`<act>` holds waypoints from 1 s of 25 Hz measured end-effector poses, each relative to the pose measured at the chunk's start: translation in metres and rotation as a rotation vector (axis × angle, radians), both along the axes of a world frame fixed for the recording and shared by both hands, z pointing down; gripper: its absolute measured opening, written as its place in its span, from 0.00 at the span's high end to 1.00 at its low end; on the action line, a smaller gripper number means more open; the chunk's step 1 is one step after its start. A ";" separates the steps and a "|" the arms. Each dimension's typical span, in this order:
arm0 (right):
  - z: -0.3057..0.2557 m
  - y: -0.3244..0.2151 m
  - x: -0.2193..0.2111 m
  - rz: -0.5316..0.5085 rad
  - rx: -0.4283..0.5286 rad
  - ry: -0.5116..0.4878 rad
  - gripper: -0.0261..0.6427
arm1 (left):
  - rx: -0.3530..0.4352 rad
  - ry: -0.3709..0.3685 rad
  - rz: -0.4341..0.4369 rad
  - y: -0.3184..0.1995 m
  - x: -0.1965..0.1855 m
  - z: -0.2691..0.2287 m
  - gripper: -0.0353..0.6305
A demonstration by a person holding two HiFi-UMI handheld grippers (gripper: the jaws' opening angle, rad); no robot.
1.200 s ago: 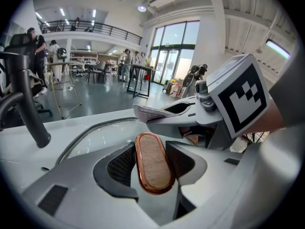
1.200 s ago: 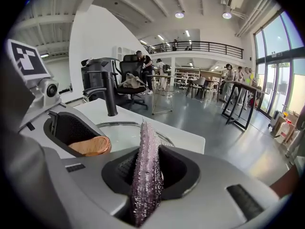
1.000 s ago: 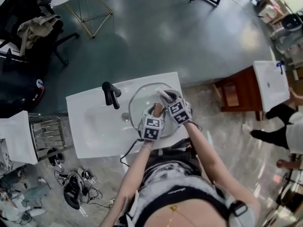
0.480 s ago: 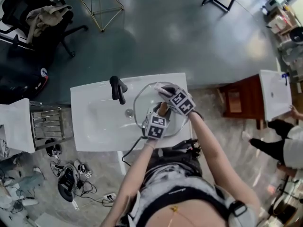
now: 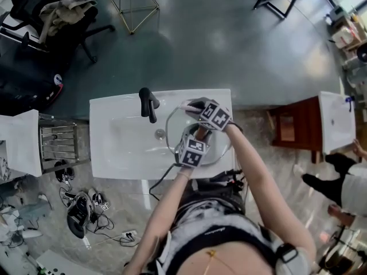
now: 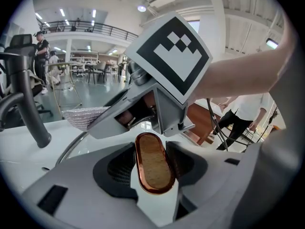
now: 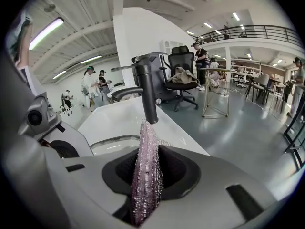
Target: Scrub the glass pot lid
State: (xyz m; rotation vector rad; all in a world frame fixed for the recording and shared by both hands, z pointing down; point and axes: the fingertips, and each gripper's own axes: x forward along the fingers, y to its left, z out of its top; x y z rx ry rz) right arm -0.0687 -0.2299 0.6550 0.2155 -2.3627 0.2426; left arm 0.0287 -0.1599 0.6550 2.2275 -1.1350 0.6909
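Observation:
The glass pot lid (image 5: 176,126) stands tilted in the right part of the white sink (image 5: 120,148). My left gripper (image 5: 198,135) is shut on the lid's knob (image 6: 151,162), a brown oval with a copper rim that sits between the pads. My right gripper (image 5: 194,105) is shut on a sparkly purple-silver scrubber (image 7: 145,175) at the lid's far edge, close to the black faucet (image 5: 148,103). The lid's rim (image 7: 114,140) shows just below the scrubber's tip. From the left gripper view the right gripper's marker cube (image 6: 169,56) and the scrubber (image 6: 86,117) lie above the glass.
A metal rack (image 5: 57,142) stands left of the sink. Cables and shoes (image 5: 83,211) lie on the floor below it. A wooden stand (image 5: 287,128) and a second white basin (image 5: 337,119) are at the right, where a person (image 5: 344,182) stands. An office chair (image 7: 183,73) is behind the faucet.
My right gripper has slid with the scrubber across the lid toward its far edge and the faucet, rolling as it went. The left gripper has kept its hold on the knob.

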 end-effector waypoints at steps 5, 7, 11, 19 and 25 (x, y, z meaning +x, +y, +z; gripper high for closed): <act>-0.006 0.018 -0.019 -0.110 -0.029 0.018 0.82 | -0.003 0.001 0.000 0.001 0.001 0.000 0.64; -0.003 0.019 -0.024 -0.151 -0.039 0.015 0.83 | 0.001 -0.006 0.002 -0.001 -0.001 -0.004 0.64; -0.003 0.032 -0.030 -0.249 -0.130 -0.021 0.83 | 0.002 -0.008 0.004 -0.001 0.000 -0.006 0.64; -0.005 0.044 -0.037 -0.273 -0.181 -0.010 0.83 | 0.007 -0.010 -0.008 0.000 -0.001 0.004 0.65; -0.002 0.037 -0.031 -0.254 -0.108 0.033 0.82 | 0.000 -0.017 -0.003 -0.001 -0.002 -0.005 0.65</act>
